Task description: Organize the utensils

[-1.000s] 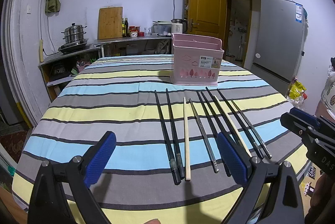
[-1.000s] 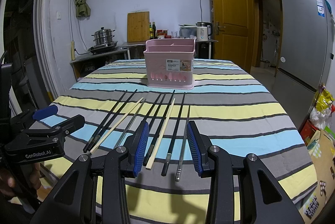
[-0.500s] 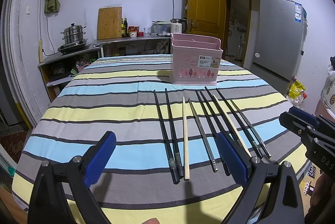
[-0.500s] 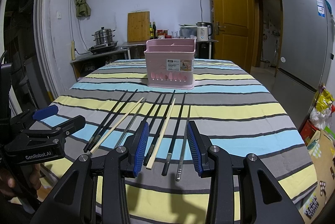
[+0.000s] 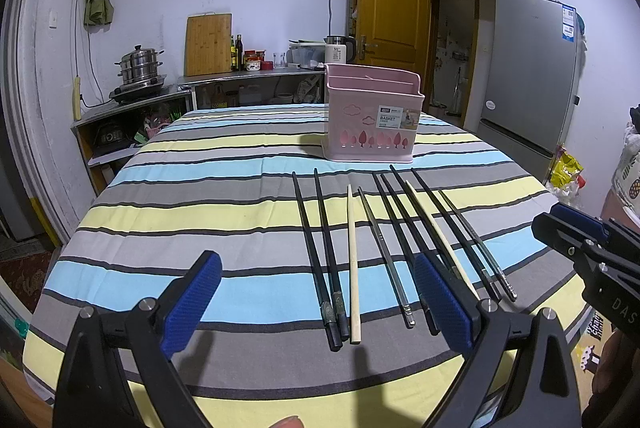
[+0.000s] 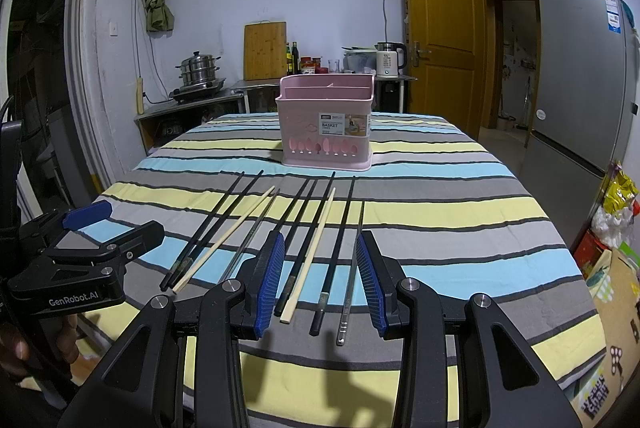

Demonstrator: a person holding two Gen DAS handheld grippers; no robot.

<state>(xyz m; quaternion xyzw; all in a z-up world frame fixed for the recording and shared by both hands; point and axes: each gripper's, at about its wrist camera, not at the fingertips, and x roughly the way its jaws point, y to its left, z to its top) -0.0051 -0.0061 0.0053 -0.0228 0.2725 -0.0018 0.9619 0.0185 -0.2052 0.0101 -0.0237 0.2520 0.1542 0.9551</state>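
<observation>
Striped desk (image 5: 200, 196) across mid-frame in both views. Pink basket (image 5: 372, 118) upright at upper centre of the left view, also upper centre in the right view (image 6: 326, 124), well apart from both grippers. Chopsticks (image 5: 384, 244) laid out in a row below the basket, running from mid-frame toward the lower edge: mostly black, two pale wooden, two thin metal ones. Same row fanned out at centre of the right view (image 6: 280, 236).

Left gripper (image 5: 316, 304) at bottom of the left view, spread wide, blue pads (image 5: 192, 304) far apart, nothing between them but the near chopstick ends on the cloth below; also visible at lower left of the right view (image 6: 86, 228). Right gripper (image 6: 320, 278) at bottom centre of the right view, spread, though narrower than the left, pads (image 6: 272, 280) flanking the near ends of about four chopsticks, holding none; contact with the cloth not clear. Its tip seen at the right edge of the left view (image 5: 572, 228).

Fridge (image 5: 528, 76) at right, door (image 5: 388, 0) at upper centre-right, cutting board (image 5: 208, 44) against the back wall.
</observation>
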